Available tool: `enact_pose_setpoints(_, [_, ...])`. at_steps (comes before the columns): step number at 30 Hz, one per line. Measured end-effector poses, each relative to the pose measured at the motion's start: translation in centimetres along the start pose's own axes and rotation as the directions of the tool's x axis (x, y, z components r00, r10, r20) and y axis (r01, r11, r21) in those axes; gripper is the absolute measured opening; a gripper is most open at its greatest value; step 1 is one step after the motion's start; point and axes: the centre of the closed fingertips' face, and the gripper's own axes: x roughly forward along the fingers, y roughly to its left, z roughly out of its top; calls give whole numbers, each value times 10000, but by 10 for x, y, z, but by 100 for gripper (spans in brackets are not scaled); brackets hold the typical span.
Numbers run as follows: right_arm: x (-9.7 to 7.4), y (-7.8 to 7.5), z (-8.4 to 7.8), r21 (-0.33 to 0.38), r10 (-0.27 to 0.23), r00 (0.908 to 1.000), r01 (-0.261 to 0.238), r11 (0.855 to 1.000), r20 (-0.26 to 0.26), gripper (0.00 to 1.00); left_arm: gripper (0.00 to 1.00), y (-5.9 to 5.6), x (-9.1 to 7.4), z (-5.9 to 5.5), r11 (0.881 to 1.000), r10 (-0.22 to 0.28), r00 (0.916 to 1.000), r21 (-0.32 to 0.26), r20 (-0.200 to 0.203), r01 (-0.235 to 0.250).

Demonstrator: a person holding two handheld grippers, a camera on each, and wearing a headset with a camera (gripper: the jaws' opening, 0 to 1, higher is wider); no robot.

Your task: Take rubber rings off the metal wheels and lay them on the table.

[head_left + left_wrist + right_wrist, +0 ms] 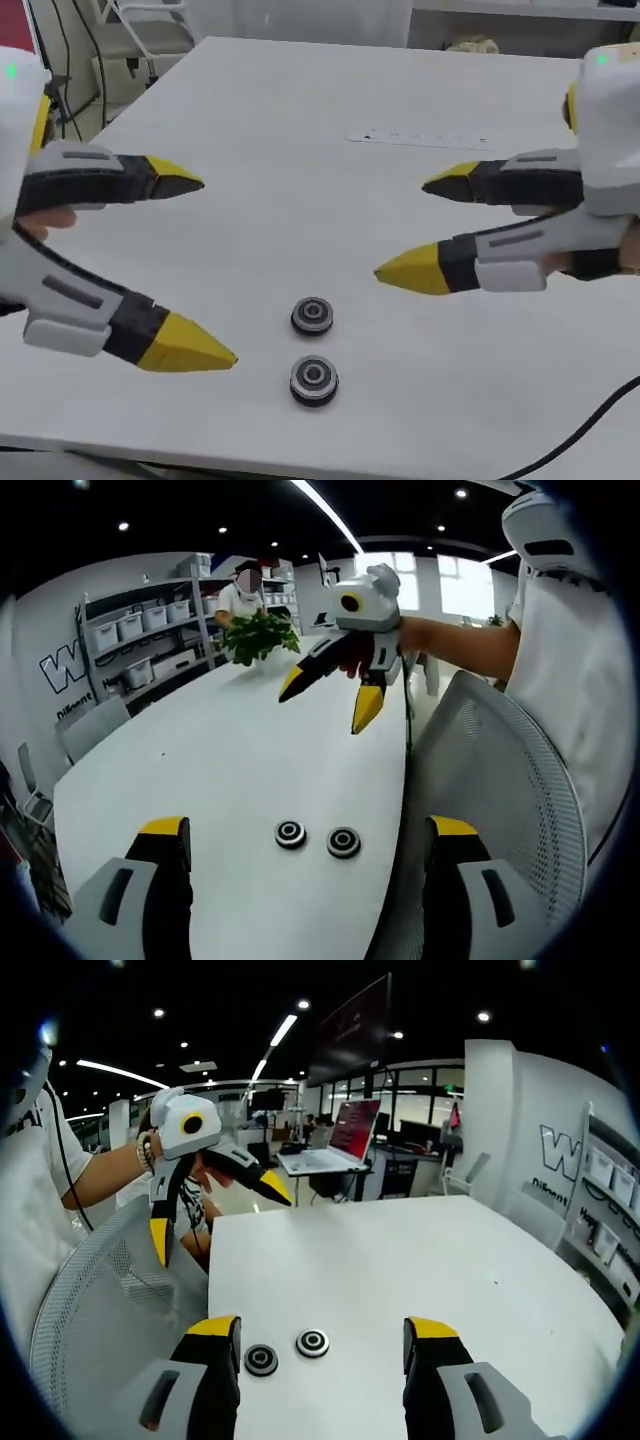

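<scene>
Right now both grippers hang above the white table (300,120) with nothing between their jaws: the left gripper (195,265) comes in from the left of the head view with its yellow-tipped jaws spread wide, and the right gripper (415,228) faces it from the opposite side, its jaws likewise parted and empty. Between them, near the front edge of the table, two small metal wheels lie flat, one just behind the other with a narrow gap between; the far wheel (313,316) sits a little farther from the person than the near wheel (314,381). Each shows a bright hub inside a dark outer band, which looks like the rubber rings (314,398) seated on the wheels, though at this size the band and the wheel's own rim are hard to separate. Neither gripper touches either wheel; the lower left jaw tip points toward them from the side, clear of both. From the left gripper view the two wheels lie side by side on the table between that gripper's own wide-set jaws, with a grey mesh chair back (490,780) to the right. From the right gripper view the wheels lie low between its jaws, closer to the left one. Farther back on the table lies a thin pale strip (420,138), and a black cable (580,432) crosses the front right corner
</scene>
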Motion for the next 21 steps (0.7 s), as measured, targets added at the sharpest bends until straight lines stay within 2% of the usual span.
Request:
enact_pose_setpoints(5, [24,5,-1,9,585,9983,-585,9983,-34,60,92,1,17,8,9989,-410,9989,237,236,405])
enact_pose_setpoints(9, [43,16,-16,-83,1001,9947,-1003,9949,-221,58,86,-6,36,2,9962,-786,9965,391,289,774])
enact_pose_setpoints(13, [53,31,-31,-18,1605,9870,-1605,9870,-5,53,82,-14,53,-9,9947,-970,9947,386,350,956])
enact_pose_setpoints(15, [57,38,-40,-130,1930,9811,-1931,9811,-116,51,81,-15,59,-13,9948,-923,9950,470,392,905])
enact_pose_setpoints(17, [59,43,-47,-472,2171,9760,-2176,9749,-161,50,80,-16,65,-14,9955,-887,9942,388,609,865])
enact_pose_setpoints(21, [63,50,-59,-383,2574,9660,-2581,9653,-226,46,74,-16,72,-17,9963,-836,9939,270,719,819])
